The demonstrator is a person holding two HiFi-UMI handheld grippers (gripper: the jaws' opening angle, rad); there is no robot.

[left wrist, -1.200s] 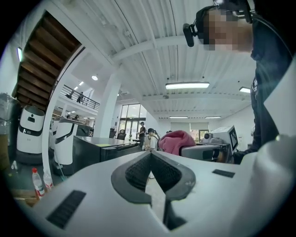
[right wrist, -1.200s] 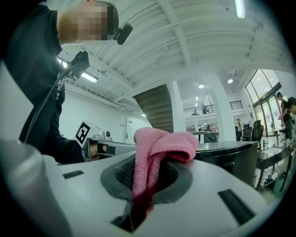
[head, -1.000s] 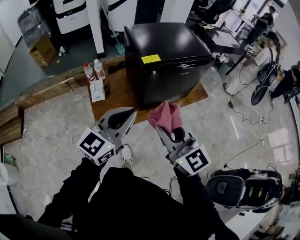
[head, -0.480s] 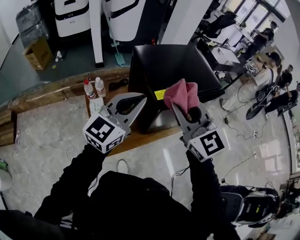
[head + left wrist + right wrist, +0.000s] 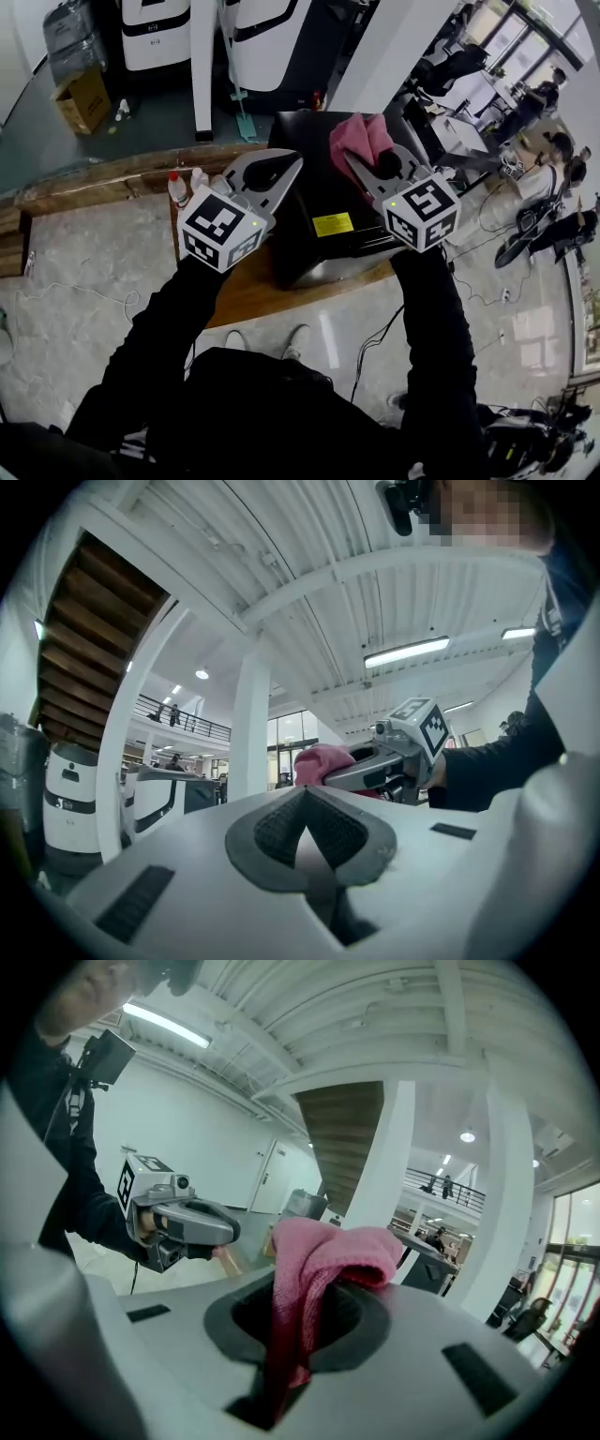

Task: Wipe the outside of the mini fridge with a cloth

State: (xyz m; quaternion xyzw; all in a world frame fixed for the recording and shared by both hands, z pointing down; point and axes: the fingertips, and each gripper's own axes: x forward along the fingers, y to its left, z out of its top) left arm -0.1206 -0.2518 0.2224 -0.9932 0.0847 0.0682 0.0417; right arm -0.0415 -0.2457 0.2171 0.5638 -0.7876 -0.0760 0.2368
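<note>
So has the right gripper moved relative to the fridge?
Yes. The right gripper, shut on the pink cloth, has gone forward from the mini fridge's front face to above its top, past the yellow sticker.

I see the boxy black mini fridge (image 5: 323, 192) standing upright. The crumpled pink cloth (image 5: 359, 136) sits bunched, pinched in my right gripper (image 5: 370, 164).

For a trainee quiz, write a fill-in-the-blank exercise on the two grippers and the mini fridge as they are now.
1. The right gripper is shut on a ____ cloth.
2. The left gripper is shut and holds ____.
3. The sticker on the black mini fridge is ____.

Missing words: pink; nothing; yellow.
</note>
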